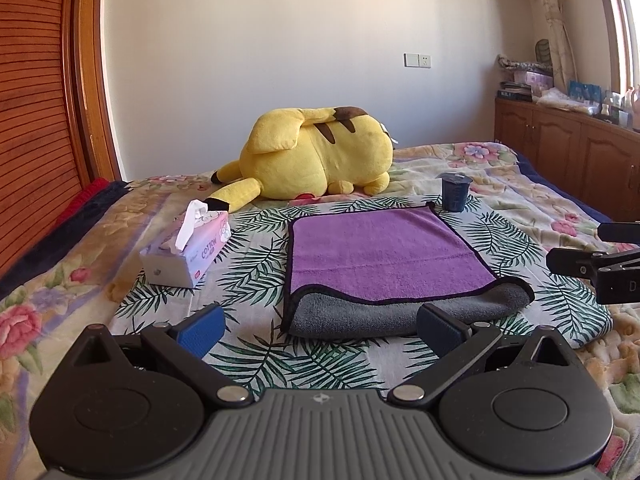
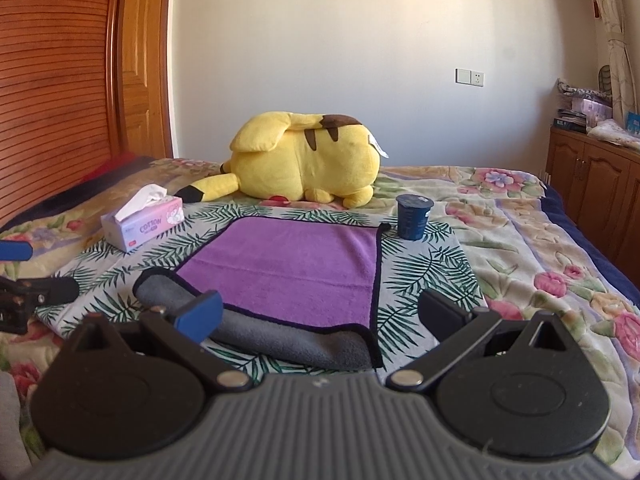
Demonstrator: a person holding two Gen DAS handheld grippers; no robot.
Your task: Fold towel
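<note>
A purple towel (image 1: 384,252) with a grey underside lies on the leaf-print cloth (image 1: 256,280) on the bed, folded over once, its grey fold at the near edge. It also shows in the right wrist view (image 2: 292,268). My left gripper (image 1: 320,328) is open and empty, just short of the towel's near fold. My right gripper (image 2: 320,316) is open and empty, over the towel's near right corner. The right gripper also shows at the right edge of the left wrist view (image 1: 600,268), and the left gripper at the left edge of the right wrist view (image 2: 24,288).
A yellow plush toy (image 1: 320,152) lies behind the towel. A tissue box (image 1: 188,252) stands to the towel's left. A dark blue cup (image 1: 454,194) stands at its far right corner. Wooden cabinets (image 1: 568,152) line the right wall; a wooden headboard (image 1: 36,120) is at left.
</note>
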